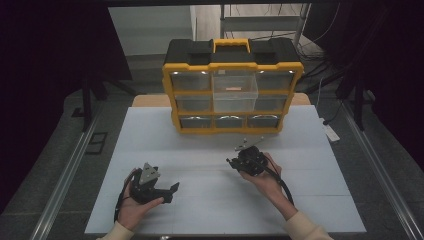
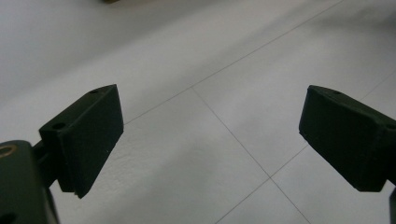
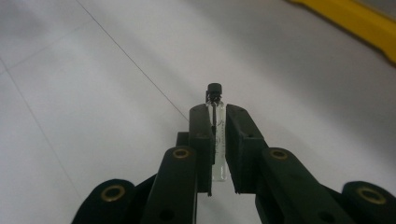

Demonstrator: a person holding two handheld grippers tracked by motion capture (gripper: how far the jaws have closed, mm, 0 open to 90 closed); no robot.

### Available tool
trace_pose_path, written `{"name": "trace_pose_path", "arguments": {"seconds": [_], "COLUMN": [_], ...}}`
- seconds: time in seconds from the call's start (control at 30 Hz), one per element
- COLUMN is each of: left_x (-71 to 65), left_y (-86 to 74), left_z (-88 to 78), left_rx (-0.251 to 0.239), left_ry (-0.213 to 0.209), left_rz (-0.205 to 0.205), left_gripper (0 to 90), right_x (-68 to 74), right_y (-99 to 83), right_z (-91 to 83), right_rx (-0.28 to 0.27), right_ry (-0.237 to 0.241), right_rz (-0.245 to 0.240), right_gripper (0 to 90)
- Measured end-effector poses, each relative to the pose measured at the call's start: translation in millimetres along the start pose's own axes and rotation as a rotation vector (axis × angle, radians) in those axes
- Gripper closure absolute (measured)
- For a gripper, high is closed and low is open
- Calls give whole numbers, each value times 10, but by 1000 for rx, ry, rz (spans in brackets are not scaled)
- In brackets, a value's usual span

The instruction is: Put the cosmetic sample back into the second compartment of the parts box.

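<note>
My right gripper (image 3: 218,112) is shut on a thin clear glass vial (image 3: 218,140) with a black cap, which sticks out past the jaw tips. In the high view the right gripper (image 1: 247,146) is held just above the white table (image 1: 210,210), right of centre, pointing toward a yellow and black drawer organizer (image 1: 232,65). My left gripper (image 1: 171,192) rests low at the front left, its jaws wide apart. In the left gripper view the left gripper (image 2: 210,126) is open, with bare table between its jaws.
The organizer stands at the table's far edge with three rows of clear drawers. Its top middle drawer (image 1: 235,92) is pulled out and holds a small brownish item (image 1: 233,89). Metal rails run along both sides of the table.
</note>
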State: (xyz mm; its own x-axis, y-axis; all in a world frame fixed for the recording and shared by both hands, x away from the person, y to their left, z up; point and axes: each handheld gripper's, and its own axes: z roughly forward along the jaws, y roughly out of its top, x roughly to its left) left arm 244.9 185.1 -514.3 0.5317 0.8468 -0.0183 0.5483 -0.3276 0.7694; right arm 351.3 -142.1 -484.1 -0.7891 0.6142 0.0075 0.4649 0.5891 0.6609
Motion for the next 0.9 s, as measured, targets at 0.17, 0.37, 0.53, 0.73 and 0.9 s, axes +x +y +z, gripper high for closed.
{"name": "trace_pose_path", "arguments": {"seconds": [0.17,0.37,0.53,0.73,0.9], "left_x": [-2,-1,-4,-2,-2], "left_y": [1,1,-1,-2,0], "left_z": [4,6,5,5,7], "left_rx": [-1,-1,0,0,0], "left_ry": [-1,-1,0,-1,-1], "left_rz": [1,1,4,1,5], "left_gripper": [70,71,71,72,72], "right_x": [-6,-6,-12,-2,10], "right_y": [-3,-6,-4,26,57], "right_z": [-94,-216,-312,-480,-598], "right_rx": [-33,-80,-118,-183,-231], "right_ry": [9,29,46,67,73], "right_rz": [16,21,14,15,15], "right_gripper": [815,816,816,815,815]}}
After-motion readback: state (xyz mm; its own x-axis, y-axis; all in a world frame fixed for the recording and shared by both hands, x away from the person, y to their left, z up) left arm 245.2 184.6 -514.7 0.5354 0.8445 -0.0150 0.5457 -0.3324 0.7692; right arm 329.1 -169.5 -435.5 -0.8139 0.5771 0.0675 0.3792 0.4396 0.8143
